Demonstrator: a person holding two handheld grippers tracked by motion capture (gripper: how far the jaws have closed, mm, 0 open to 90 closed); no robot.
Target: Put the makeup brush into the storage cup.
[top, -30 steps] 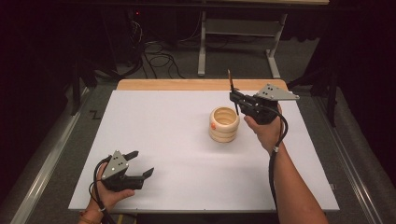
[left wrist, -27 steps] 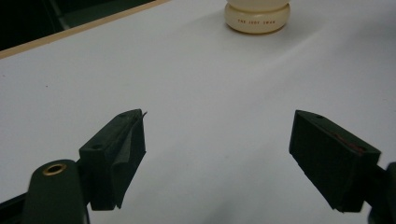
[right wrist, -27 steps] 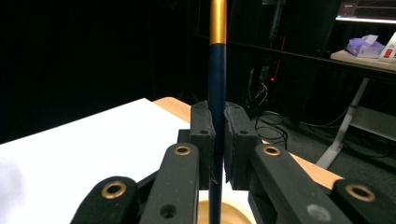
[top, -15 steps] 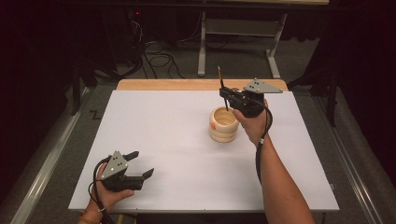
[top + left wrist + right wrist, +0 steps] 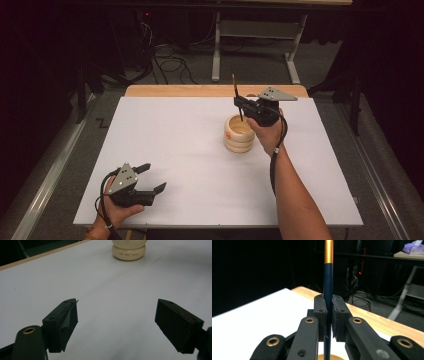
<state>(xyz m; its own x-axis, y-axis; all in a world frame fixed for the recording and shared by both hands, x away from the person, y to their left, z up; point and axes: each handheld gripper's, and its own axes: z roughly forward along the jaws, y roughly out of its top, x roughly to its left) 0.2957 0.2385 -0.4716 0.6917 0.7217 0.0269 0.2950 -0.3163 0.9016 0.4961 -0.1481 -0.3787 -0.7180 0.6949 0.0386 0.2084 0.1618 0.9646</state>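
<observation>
Right tongs point(image 5: 239, 106), clamping the pencil point(image 5: 237, 98), have shifted over the cup point(image 5: 239, 133); left tongs point(image 5: 152, 178) wide.

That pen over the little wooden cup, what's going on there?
A person holds a gripper in each hand. The right gripper has its jaws shut on a dark blue pen with a gold end, held upright with its lower end above the open mouth of the ridged wooden cup on the white table. The left gripper rests near the table's front edge, jaws open and empty.
</observation>
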